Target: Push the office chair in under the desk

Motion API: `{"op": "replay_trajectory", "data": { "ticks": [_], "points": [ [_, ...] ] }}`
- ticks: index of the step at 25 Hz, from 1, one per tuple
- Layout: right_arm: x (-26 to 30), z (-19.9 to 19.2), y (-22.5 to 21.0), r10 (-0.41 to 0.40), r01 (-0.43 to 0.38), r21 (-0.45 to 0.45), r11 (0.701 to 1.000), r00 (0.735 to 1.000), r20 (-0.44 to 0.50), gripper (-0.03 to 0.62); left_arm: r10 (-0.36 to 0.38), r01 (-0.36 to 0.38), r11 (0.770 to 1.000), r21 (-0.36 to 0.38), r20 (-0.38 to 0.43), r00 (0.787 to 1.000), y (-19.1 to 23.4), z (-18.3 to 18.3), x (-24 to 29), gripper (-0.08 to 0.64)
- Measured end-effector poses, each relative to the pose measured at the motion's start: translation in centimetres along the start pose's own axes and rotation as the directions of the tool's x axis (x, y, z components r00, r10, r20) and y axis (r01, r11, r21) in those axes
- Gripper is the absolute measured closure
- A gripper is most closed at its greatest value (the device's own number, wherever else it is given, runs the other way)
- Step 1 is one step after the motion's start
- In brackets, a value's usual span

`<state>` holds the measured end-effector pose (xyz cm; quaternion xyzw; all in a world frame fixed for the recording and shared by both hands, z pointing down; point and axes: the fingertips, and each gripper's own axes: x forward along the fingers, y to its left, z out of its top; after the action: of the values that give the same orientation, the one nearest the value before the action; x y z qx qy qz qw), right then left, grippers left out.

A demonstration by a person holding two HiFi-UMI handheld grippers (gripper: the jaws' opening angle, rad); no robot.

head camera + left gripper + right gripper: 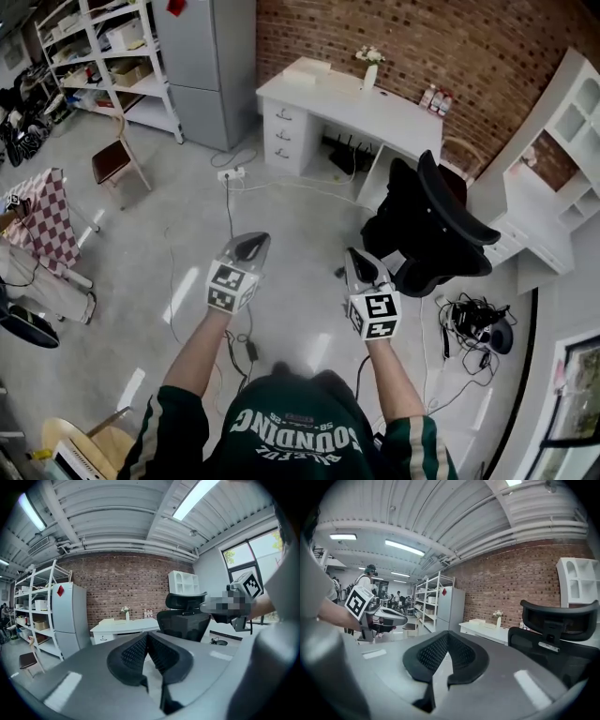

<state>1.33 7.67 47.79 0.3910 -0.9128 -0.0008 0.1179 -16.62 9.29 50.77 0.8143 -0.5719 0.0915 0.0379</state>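
Observation:
A black mesh office chair (433, 228) with a headrest stands on the floor, pulled out in front of the right end of the white desk (356, 103). Its back faces me. My left gripper (251, 246) is held in the air left of the chair, shut and empty. My right gripper (359, 265) is nearer the chair, a short way from its left side, also shut with nothing in it. In the left gripper view the chair (183, 618) is ahead right, with the desk (123, 627) behind it. In the right gripper view the chair (557, 637) fills the right side.
A grey cabinet (210, 66) and white shelving (103, 56) stand at the back left. A white shelf unit (553, 178) lines the right wall. A power strip with cables (231, 174) lies on the floor; more cables (473, 323) lie right of the chair. A small wooden chair (116, 159) is at left.

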Motion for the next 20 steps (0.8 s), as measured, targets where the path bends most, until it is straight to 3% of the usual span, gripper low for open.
{"op": "replay_trajectory", "data": {
  "ticks": [20],
  "points": [
    [-3.0,-2.3,-9.1,-0.179,0.18,0.045,0.983,0.983,-0.029,0.591,-0.163,0.164,0.986,0.032,-0.026,0.986,-4.7,0.8,9.9,0.549]
  ]
}}
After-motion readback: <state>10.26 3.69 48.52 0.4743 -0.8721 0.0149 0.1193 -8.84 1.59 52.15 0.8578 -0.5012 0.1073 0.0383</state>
